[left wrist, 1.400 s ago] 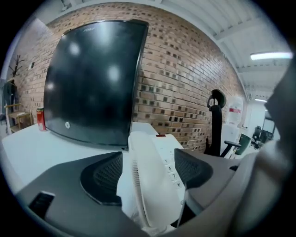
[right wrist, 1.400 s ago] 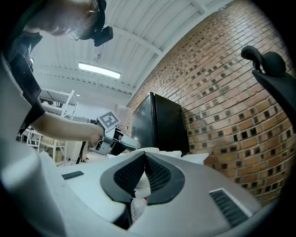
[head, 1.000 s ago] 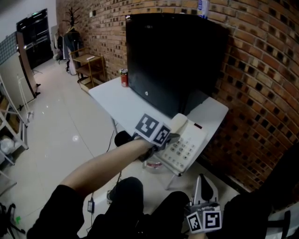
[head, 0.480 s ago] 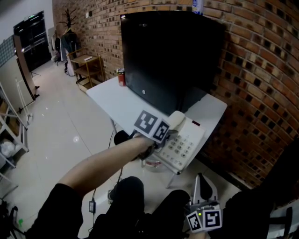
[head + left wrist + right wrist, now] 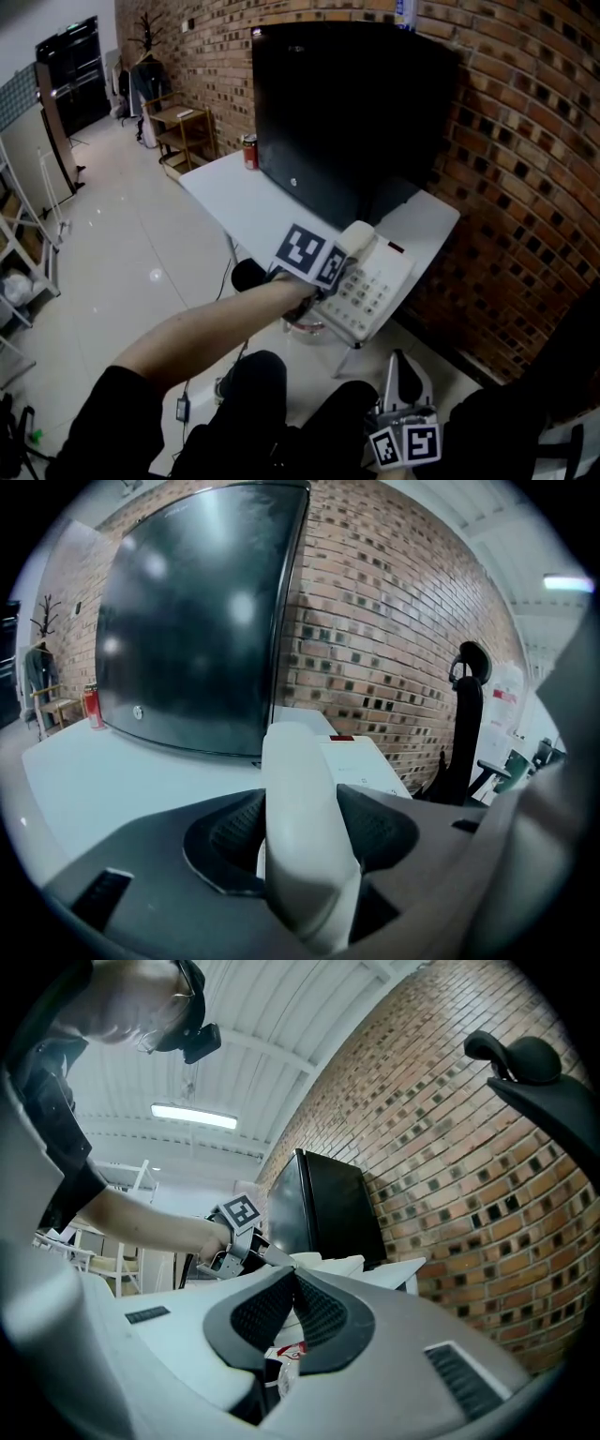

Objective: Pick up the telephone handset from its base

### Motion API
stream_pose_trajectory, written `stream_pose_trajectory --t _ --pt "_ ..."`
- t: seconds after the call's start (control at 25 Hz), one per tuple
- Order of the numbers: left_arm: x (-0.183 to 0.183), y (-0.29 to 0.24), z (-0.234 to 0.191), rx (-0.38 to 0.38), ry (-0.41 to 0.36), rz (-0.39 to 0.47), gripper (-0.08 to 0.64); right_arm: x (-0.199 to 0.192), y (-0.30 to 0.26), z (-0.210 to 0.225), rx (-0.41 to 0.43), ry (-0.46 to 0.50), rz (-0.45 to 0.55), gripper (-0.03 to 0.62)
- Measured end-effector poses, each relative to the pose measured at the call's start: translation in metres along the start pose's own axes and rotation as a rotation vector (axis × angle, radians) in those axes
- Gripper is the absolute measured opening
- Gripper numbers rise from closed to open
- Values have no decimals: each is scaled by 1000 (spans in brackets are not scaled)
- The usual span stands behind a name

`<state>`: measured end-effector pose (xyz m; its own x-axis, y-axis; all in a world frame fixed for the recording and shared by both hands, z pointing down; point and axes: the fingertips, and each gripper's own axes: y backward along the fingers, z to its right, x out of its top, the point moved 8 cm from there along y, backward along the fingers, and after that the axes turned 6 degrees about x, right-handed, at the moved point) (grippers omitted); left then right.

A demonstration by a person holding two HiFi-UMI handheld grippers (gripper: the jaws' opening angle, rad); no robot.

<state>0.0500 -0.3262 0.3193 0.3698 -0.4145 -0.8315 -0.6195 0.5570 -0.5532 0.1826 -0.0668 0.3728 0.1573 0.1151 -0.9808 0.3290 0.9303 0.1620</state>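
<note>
Closing round the handset [image 5: 305, 836], the jaws of the left gripper [image 5: 345, 259] are seen with pads close at both its sides, not yet clamped. It lies on the base [image 5: 373, 298] at the table's [image 5: 234, 199] near corner. Room is hemmed by the screen [image 5: 347, 112] behind and the wall [image 5: 506, 187] at right, and the right gripper [image 5: 397, 367] is held low, jaws together, empty.
</note>
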Motion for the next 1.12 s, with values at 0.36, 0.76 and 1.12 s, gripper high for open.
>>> stream_pose_trajectory --t 0.36,0.76,1.12 --pt "-4 15 -9 30 33 53 218 2 4 11 -7 -7 15 11" --pt "0 30 -12 -5 89 154 215 2 1 7 1 5 11 11" --pt "-2 79 -18 -141 171 430 215 6 9 23 -45 29 -13 11"
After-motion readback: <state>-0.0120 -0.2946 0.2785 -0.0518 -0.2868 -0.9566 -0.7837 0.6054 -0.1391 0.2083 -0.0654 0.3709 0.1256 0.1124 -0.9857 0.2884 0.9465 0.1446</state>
